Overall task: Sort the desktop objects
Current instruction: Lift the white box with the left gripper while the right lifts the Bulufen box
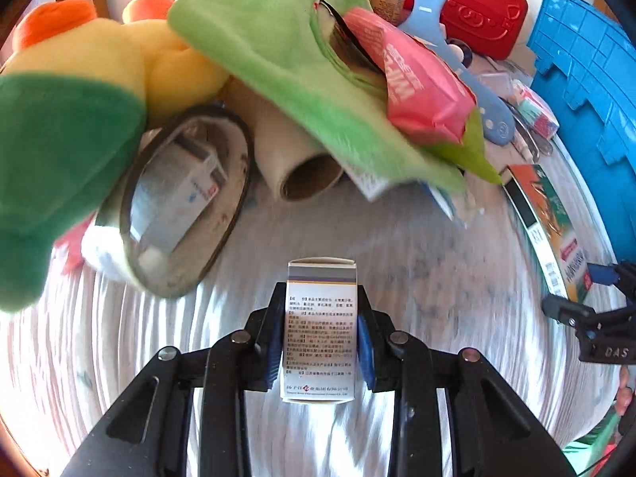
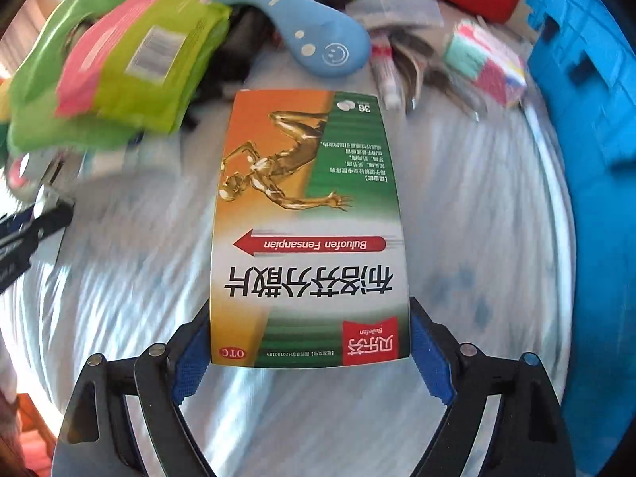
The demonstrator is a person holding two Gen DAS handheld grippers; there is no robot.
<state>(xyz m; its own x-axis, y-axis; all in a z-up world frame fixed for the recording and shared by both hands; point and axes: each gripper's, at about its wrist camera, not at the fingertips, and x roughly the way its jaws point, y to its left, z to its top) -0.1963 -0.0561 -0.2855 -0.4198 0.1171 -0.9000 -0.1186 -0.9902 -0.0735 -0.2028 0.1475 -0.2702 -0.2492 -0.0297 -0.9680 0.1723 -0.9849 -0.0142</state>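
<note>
Between the blue pads of the left tool [image 1: 321,342] sits a small white medicine box [image 1: 320,330], printed text facing up; the pads press its two sides, so it is gripped above the pale bench [image 1: 417,262]. At the right tool [image 2: 310,351] a larger orange-and-green medicine box [image 2: 310,218] lies flat with its near end between the pads; both pads look to be touching its edges, though the blur leaves it unclear whether they squeeze it. Just beyond the white box a round mirror [image 1: 187,214] leans beside a cardboard roll [image 1: 294,159]. Over these lie a green plush cloth [image 1: 278,59] and a pink-and-green packet [image 2: 135,59]. Farther back a light-blue paddle-shaped toy [image 2: 318,35] rests near a red case [image 1: 477,8], with a blue plastic crate [image 2: 588,119] at the right edge.
</note>
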